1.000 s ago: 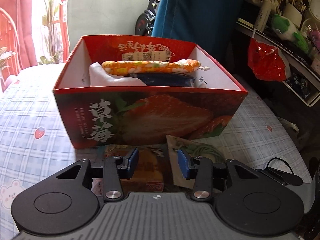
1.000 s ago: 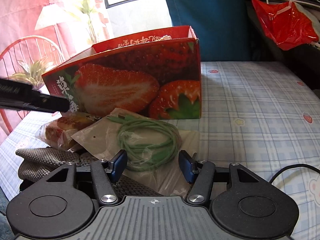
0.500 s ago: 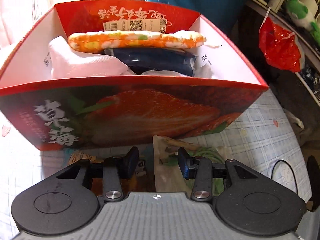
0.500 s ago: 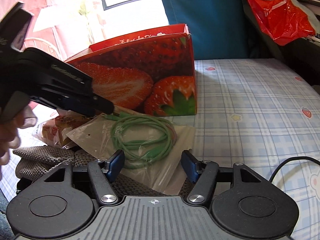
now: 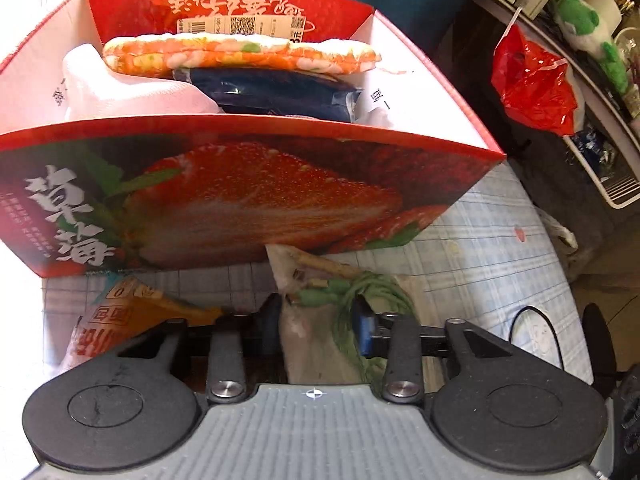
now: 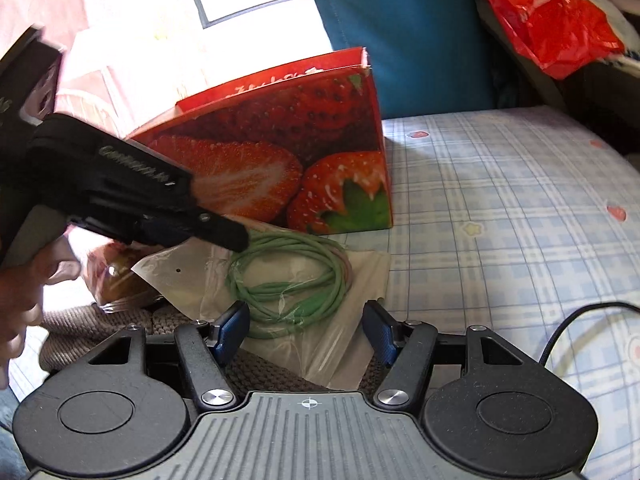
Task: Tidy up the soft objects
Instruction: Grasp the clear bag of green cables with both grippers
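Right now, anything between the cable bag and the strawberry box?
No loose item. The left gripper is closing on the cable bag; only the strawberry box's near wall stands ahead, and folded cloths already fill much of it.

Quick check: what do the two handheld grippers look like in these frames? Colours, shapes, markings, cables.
Both match: ribbed grey housing with a small crosshair mark, two round black discs at the sides, black linkage arms on silver pivot bolts, blue-padded fingers. Left gripper; right gripper. Seen side-on from the right wrist view, the left gripper's body is black with pale lettering I can't read. A black cable loops on the sheet nearby. No sleeve is visible.
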`<move>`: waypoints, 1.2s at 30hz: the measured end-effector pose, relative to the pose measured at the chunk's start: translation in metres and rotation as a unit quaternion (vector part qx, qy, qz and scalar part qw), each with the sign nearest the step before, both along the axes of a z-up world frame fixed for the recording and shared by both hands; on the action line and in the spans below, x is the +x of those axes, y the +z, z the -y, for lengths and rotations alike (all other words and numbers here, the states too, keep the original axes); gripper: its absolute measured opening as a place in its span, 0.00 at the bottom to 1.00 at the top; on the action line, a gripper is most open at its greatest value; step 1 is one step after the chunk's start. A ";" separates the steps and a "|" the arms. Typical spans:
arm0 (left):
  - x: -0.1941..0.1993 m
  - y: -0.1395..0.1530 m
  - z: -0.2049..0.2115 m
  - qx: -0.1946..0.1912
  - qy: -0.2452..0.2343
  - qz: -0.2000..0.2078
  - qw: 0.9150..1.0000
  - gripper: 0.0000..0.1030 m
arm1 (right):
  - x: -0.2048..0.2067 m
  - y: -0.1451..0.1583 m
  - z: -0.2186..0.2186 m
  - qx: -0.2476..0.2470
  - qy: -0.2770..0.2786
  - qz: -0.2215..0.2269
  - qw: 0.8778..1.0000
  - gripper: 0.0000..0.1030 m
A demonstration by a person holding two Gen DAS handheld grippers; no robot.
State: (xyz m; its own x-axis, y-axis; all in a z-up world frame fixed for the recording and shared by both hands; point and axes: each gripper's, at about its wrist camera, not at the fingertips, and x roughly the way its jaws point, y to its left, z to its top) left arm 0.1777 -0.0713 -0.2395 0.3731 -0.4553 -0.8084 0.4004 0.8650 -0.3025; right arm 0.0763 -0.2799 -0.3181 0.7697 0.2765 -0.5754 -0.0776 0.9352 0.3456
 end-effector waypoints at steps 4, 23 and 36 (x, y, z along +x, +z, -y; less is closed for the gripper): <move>-0.025 0.011 0.001 0.029 -0.017 0.046 0.998 0.17 | 0.000 0.000 0.003 0.015 -0.003 -0.001 1.000 0.58; -0.087 0.039 -0.037 0.016 0.000 0.116 0.993 0.11 | -0.008 0.009 -0.014 0.031 0.056 0.025 0.998 0.44; -0.095 0.012 -0.084 -0.038 0.042 0.081 0.995 0.13 | 0.018 0.018 -0.023 0.024 0.083 0.008 0.996 0.48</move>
State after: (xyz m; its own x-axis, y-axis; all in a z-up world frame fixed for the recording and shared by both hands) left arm 0.0825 0.0125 -0.2278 0.5356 -0.4736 -0.6991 0.3756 0.8751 -0.3051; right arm 0.0941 -0.2573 -0.3002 0.7208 0.4269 -0.5461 -0.2353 0.8918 0.3865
